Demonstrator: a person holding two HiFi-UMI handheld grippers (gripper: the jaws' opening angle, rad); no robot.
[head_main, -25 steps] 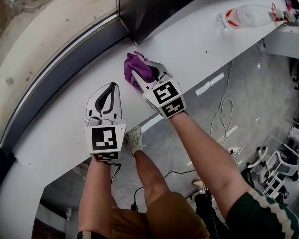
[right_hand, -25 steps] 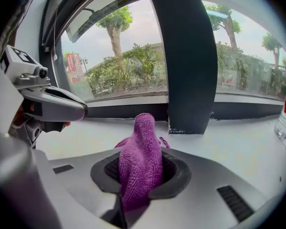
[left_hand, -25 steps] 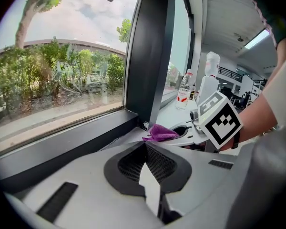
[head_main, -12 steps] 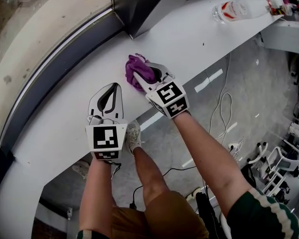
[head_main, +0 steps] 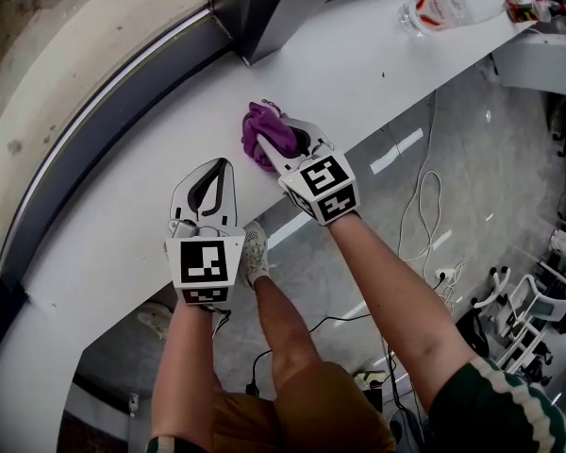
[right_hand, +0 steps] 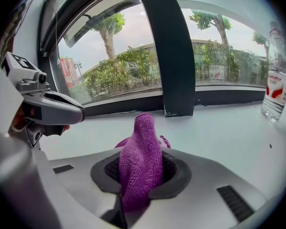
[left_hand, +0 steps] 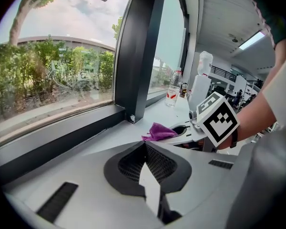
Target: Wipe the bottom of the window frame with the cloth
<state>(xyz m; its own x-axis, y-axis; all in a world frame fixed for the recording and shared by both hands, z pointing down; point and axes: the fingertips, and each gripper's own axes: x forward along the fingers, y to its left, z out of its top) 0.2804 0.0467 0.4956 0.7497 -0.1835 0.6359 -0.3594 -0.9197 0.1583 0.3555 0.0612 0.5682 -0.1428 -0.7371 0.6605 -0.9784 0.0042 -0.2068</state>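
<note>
Cloth (head_main: 269, 132), purple and bunched, lies on the white sill (head_main: 113, 234) in the head view, pinched by the right gripper (head_main: 274, 149). The left gripper (head_main: 212, 173) is over the sill beside it. In the left gripper view, its jaws meet on nothing. In the right gripper view, the jaws clamp the cloth, and the dark window frame (right_hand: 128, 106) runs behind. A clear bottle (right_hand: 275, 89) stands at the right (red label, print unreadable).

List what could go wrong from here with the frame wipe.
1. The purple cloth is bunched in the right gripper, so only a narrow tip may touch the dark window frame.
2. A leftward sweep could bump the left gripper, shut and empty beside it.
3. A rightward sweep might reach the bottle standing on the sill.
</note>
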